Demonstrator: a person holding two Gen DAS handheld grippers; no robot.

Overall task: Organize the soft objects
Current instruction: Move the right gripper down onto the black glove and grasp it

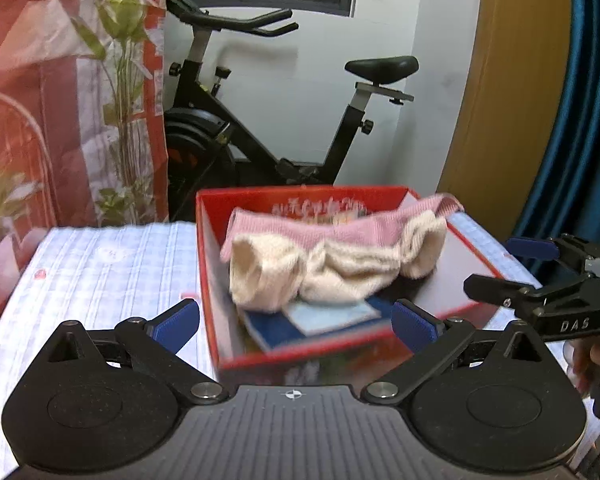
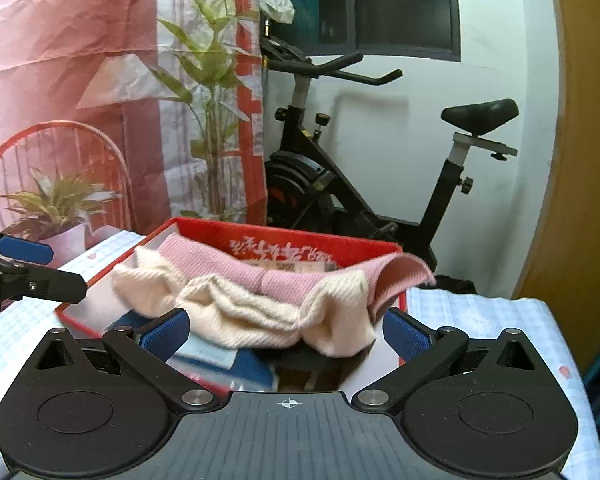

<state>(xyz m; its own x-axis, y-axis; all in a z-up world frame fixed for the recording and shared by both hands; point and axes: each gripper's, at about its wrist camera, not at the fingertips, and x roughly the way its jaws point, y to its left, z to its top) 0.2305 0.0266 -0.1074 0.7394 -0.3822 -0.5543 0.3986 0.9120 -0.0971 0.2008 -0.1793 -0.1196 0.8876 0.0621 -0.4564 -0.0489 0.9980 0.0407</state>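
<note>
A cream knit cloth (image 1: pixel 332 268) joined to a pink ribbed part (image 1: pixel 340 224) lies bunched inside an open red box (image 1: pixel 300 192) on the table. The pink end hangs over the box's right rim. A blue booklet (image 1: pixel 320 320) lies under the cloth. My left gripper (image 1: pixel 296 320) is open at the box's near wall, pads apart and clear of the cloth. My right gripper (image 1: pixel 496 266) is open beside the box's right side. In the right wrist view the cloth (image 2: pixel 260 312) fills the box (image 2: pixel 300 236); the right gripper (image 2: pixel 286 330) gapes just before it, and the left gripper (image 2: pixel 52 268) stands at the left.
The box sits on a table with a pale checked cloth (image 1: pixel 100 272). A black exercise bike (image 1: pixel 260 128) stands behind it against a white wall. A red-and-white sheet with a plant (image 1: pixel 120 80) is at the left, a blue curtain (image 1: pixel 572 140) at the right.
</note>
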